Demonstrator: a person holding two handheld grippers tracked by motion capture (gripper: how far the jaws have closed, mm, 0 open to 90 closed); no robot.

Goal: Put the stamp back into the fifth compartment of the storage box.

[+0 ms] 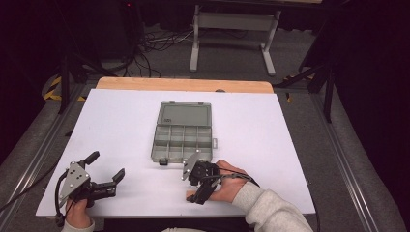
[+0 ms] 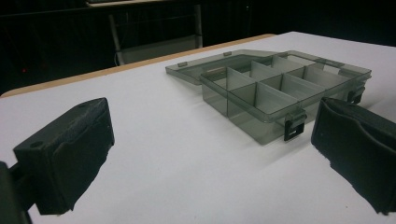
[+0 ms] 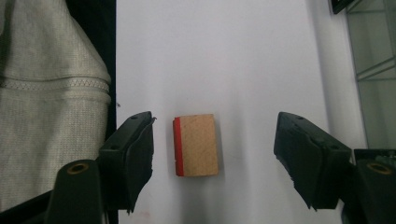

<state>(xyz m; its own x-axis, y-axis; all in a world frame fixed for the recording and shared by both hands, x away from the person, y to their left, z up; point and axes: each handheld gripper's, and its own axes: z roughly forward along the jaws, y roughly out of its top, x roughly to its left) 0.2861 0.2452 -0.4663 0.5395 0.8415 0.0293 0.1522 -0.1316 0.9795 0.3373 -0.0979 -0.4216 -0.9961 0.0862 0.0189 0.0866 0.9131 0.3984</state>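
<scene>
White table [image 1: 121, 121] carries one open grey compartment box [image 1: 183, 131] mid-table and one small tan block [image 3: 196, 145], red-edged, between the right tongs' [image 3: 215, 161] wide-spread jaws. Left tongs [image 1: 107, 166] gape empty.

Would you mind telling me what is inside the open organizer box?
The compartments of the organizer box that show look empty, in the high and left gripper views. The near wall hides some compartment floors from the left gripper view.
</scene>
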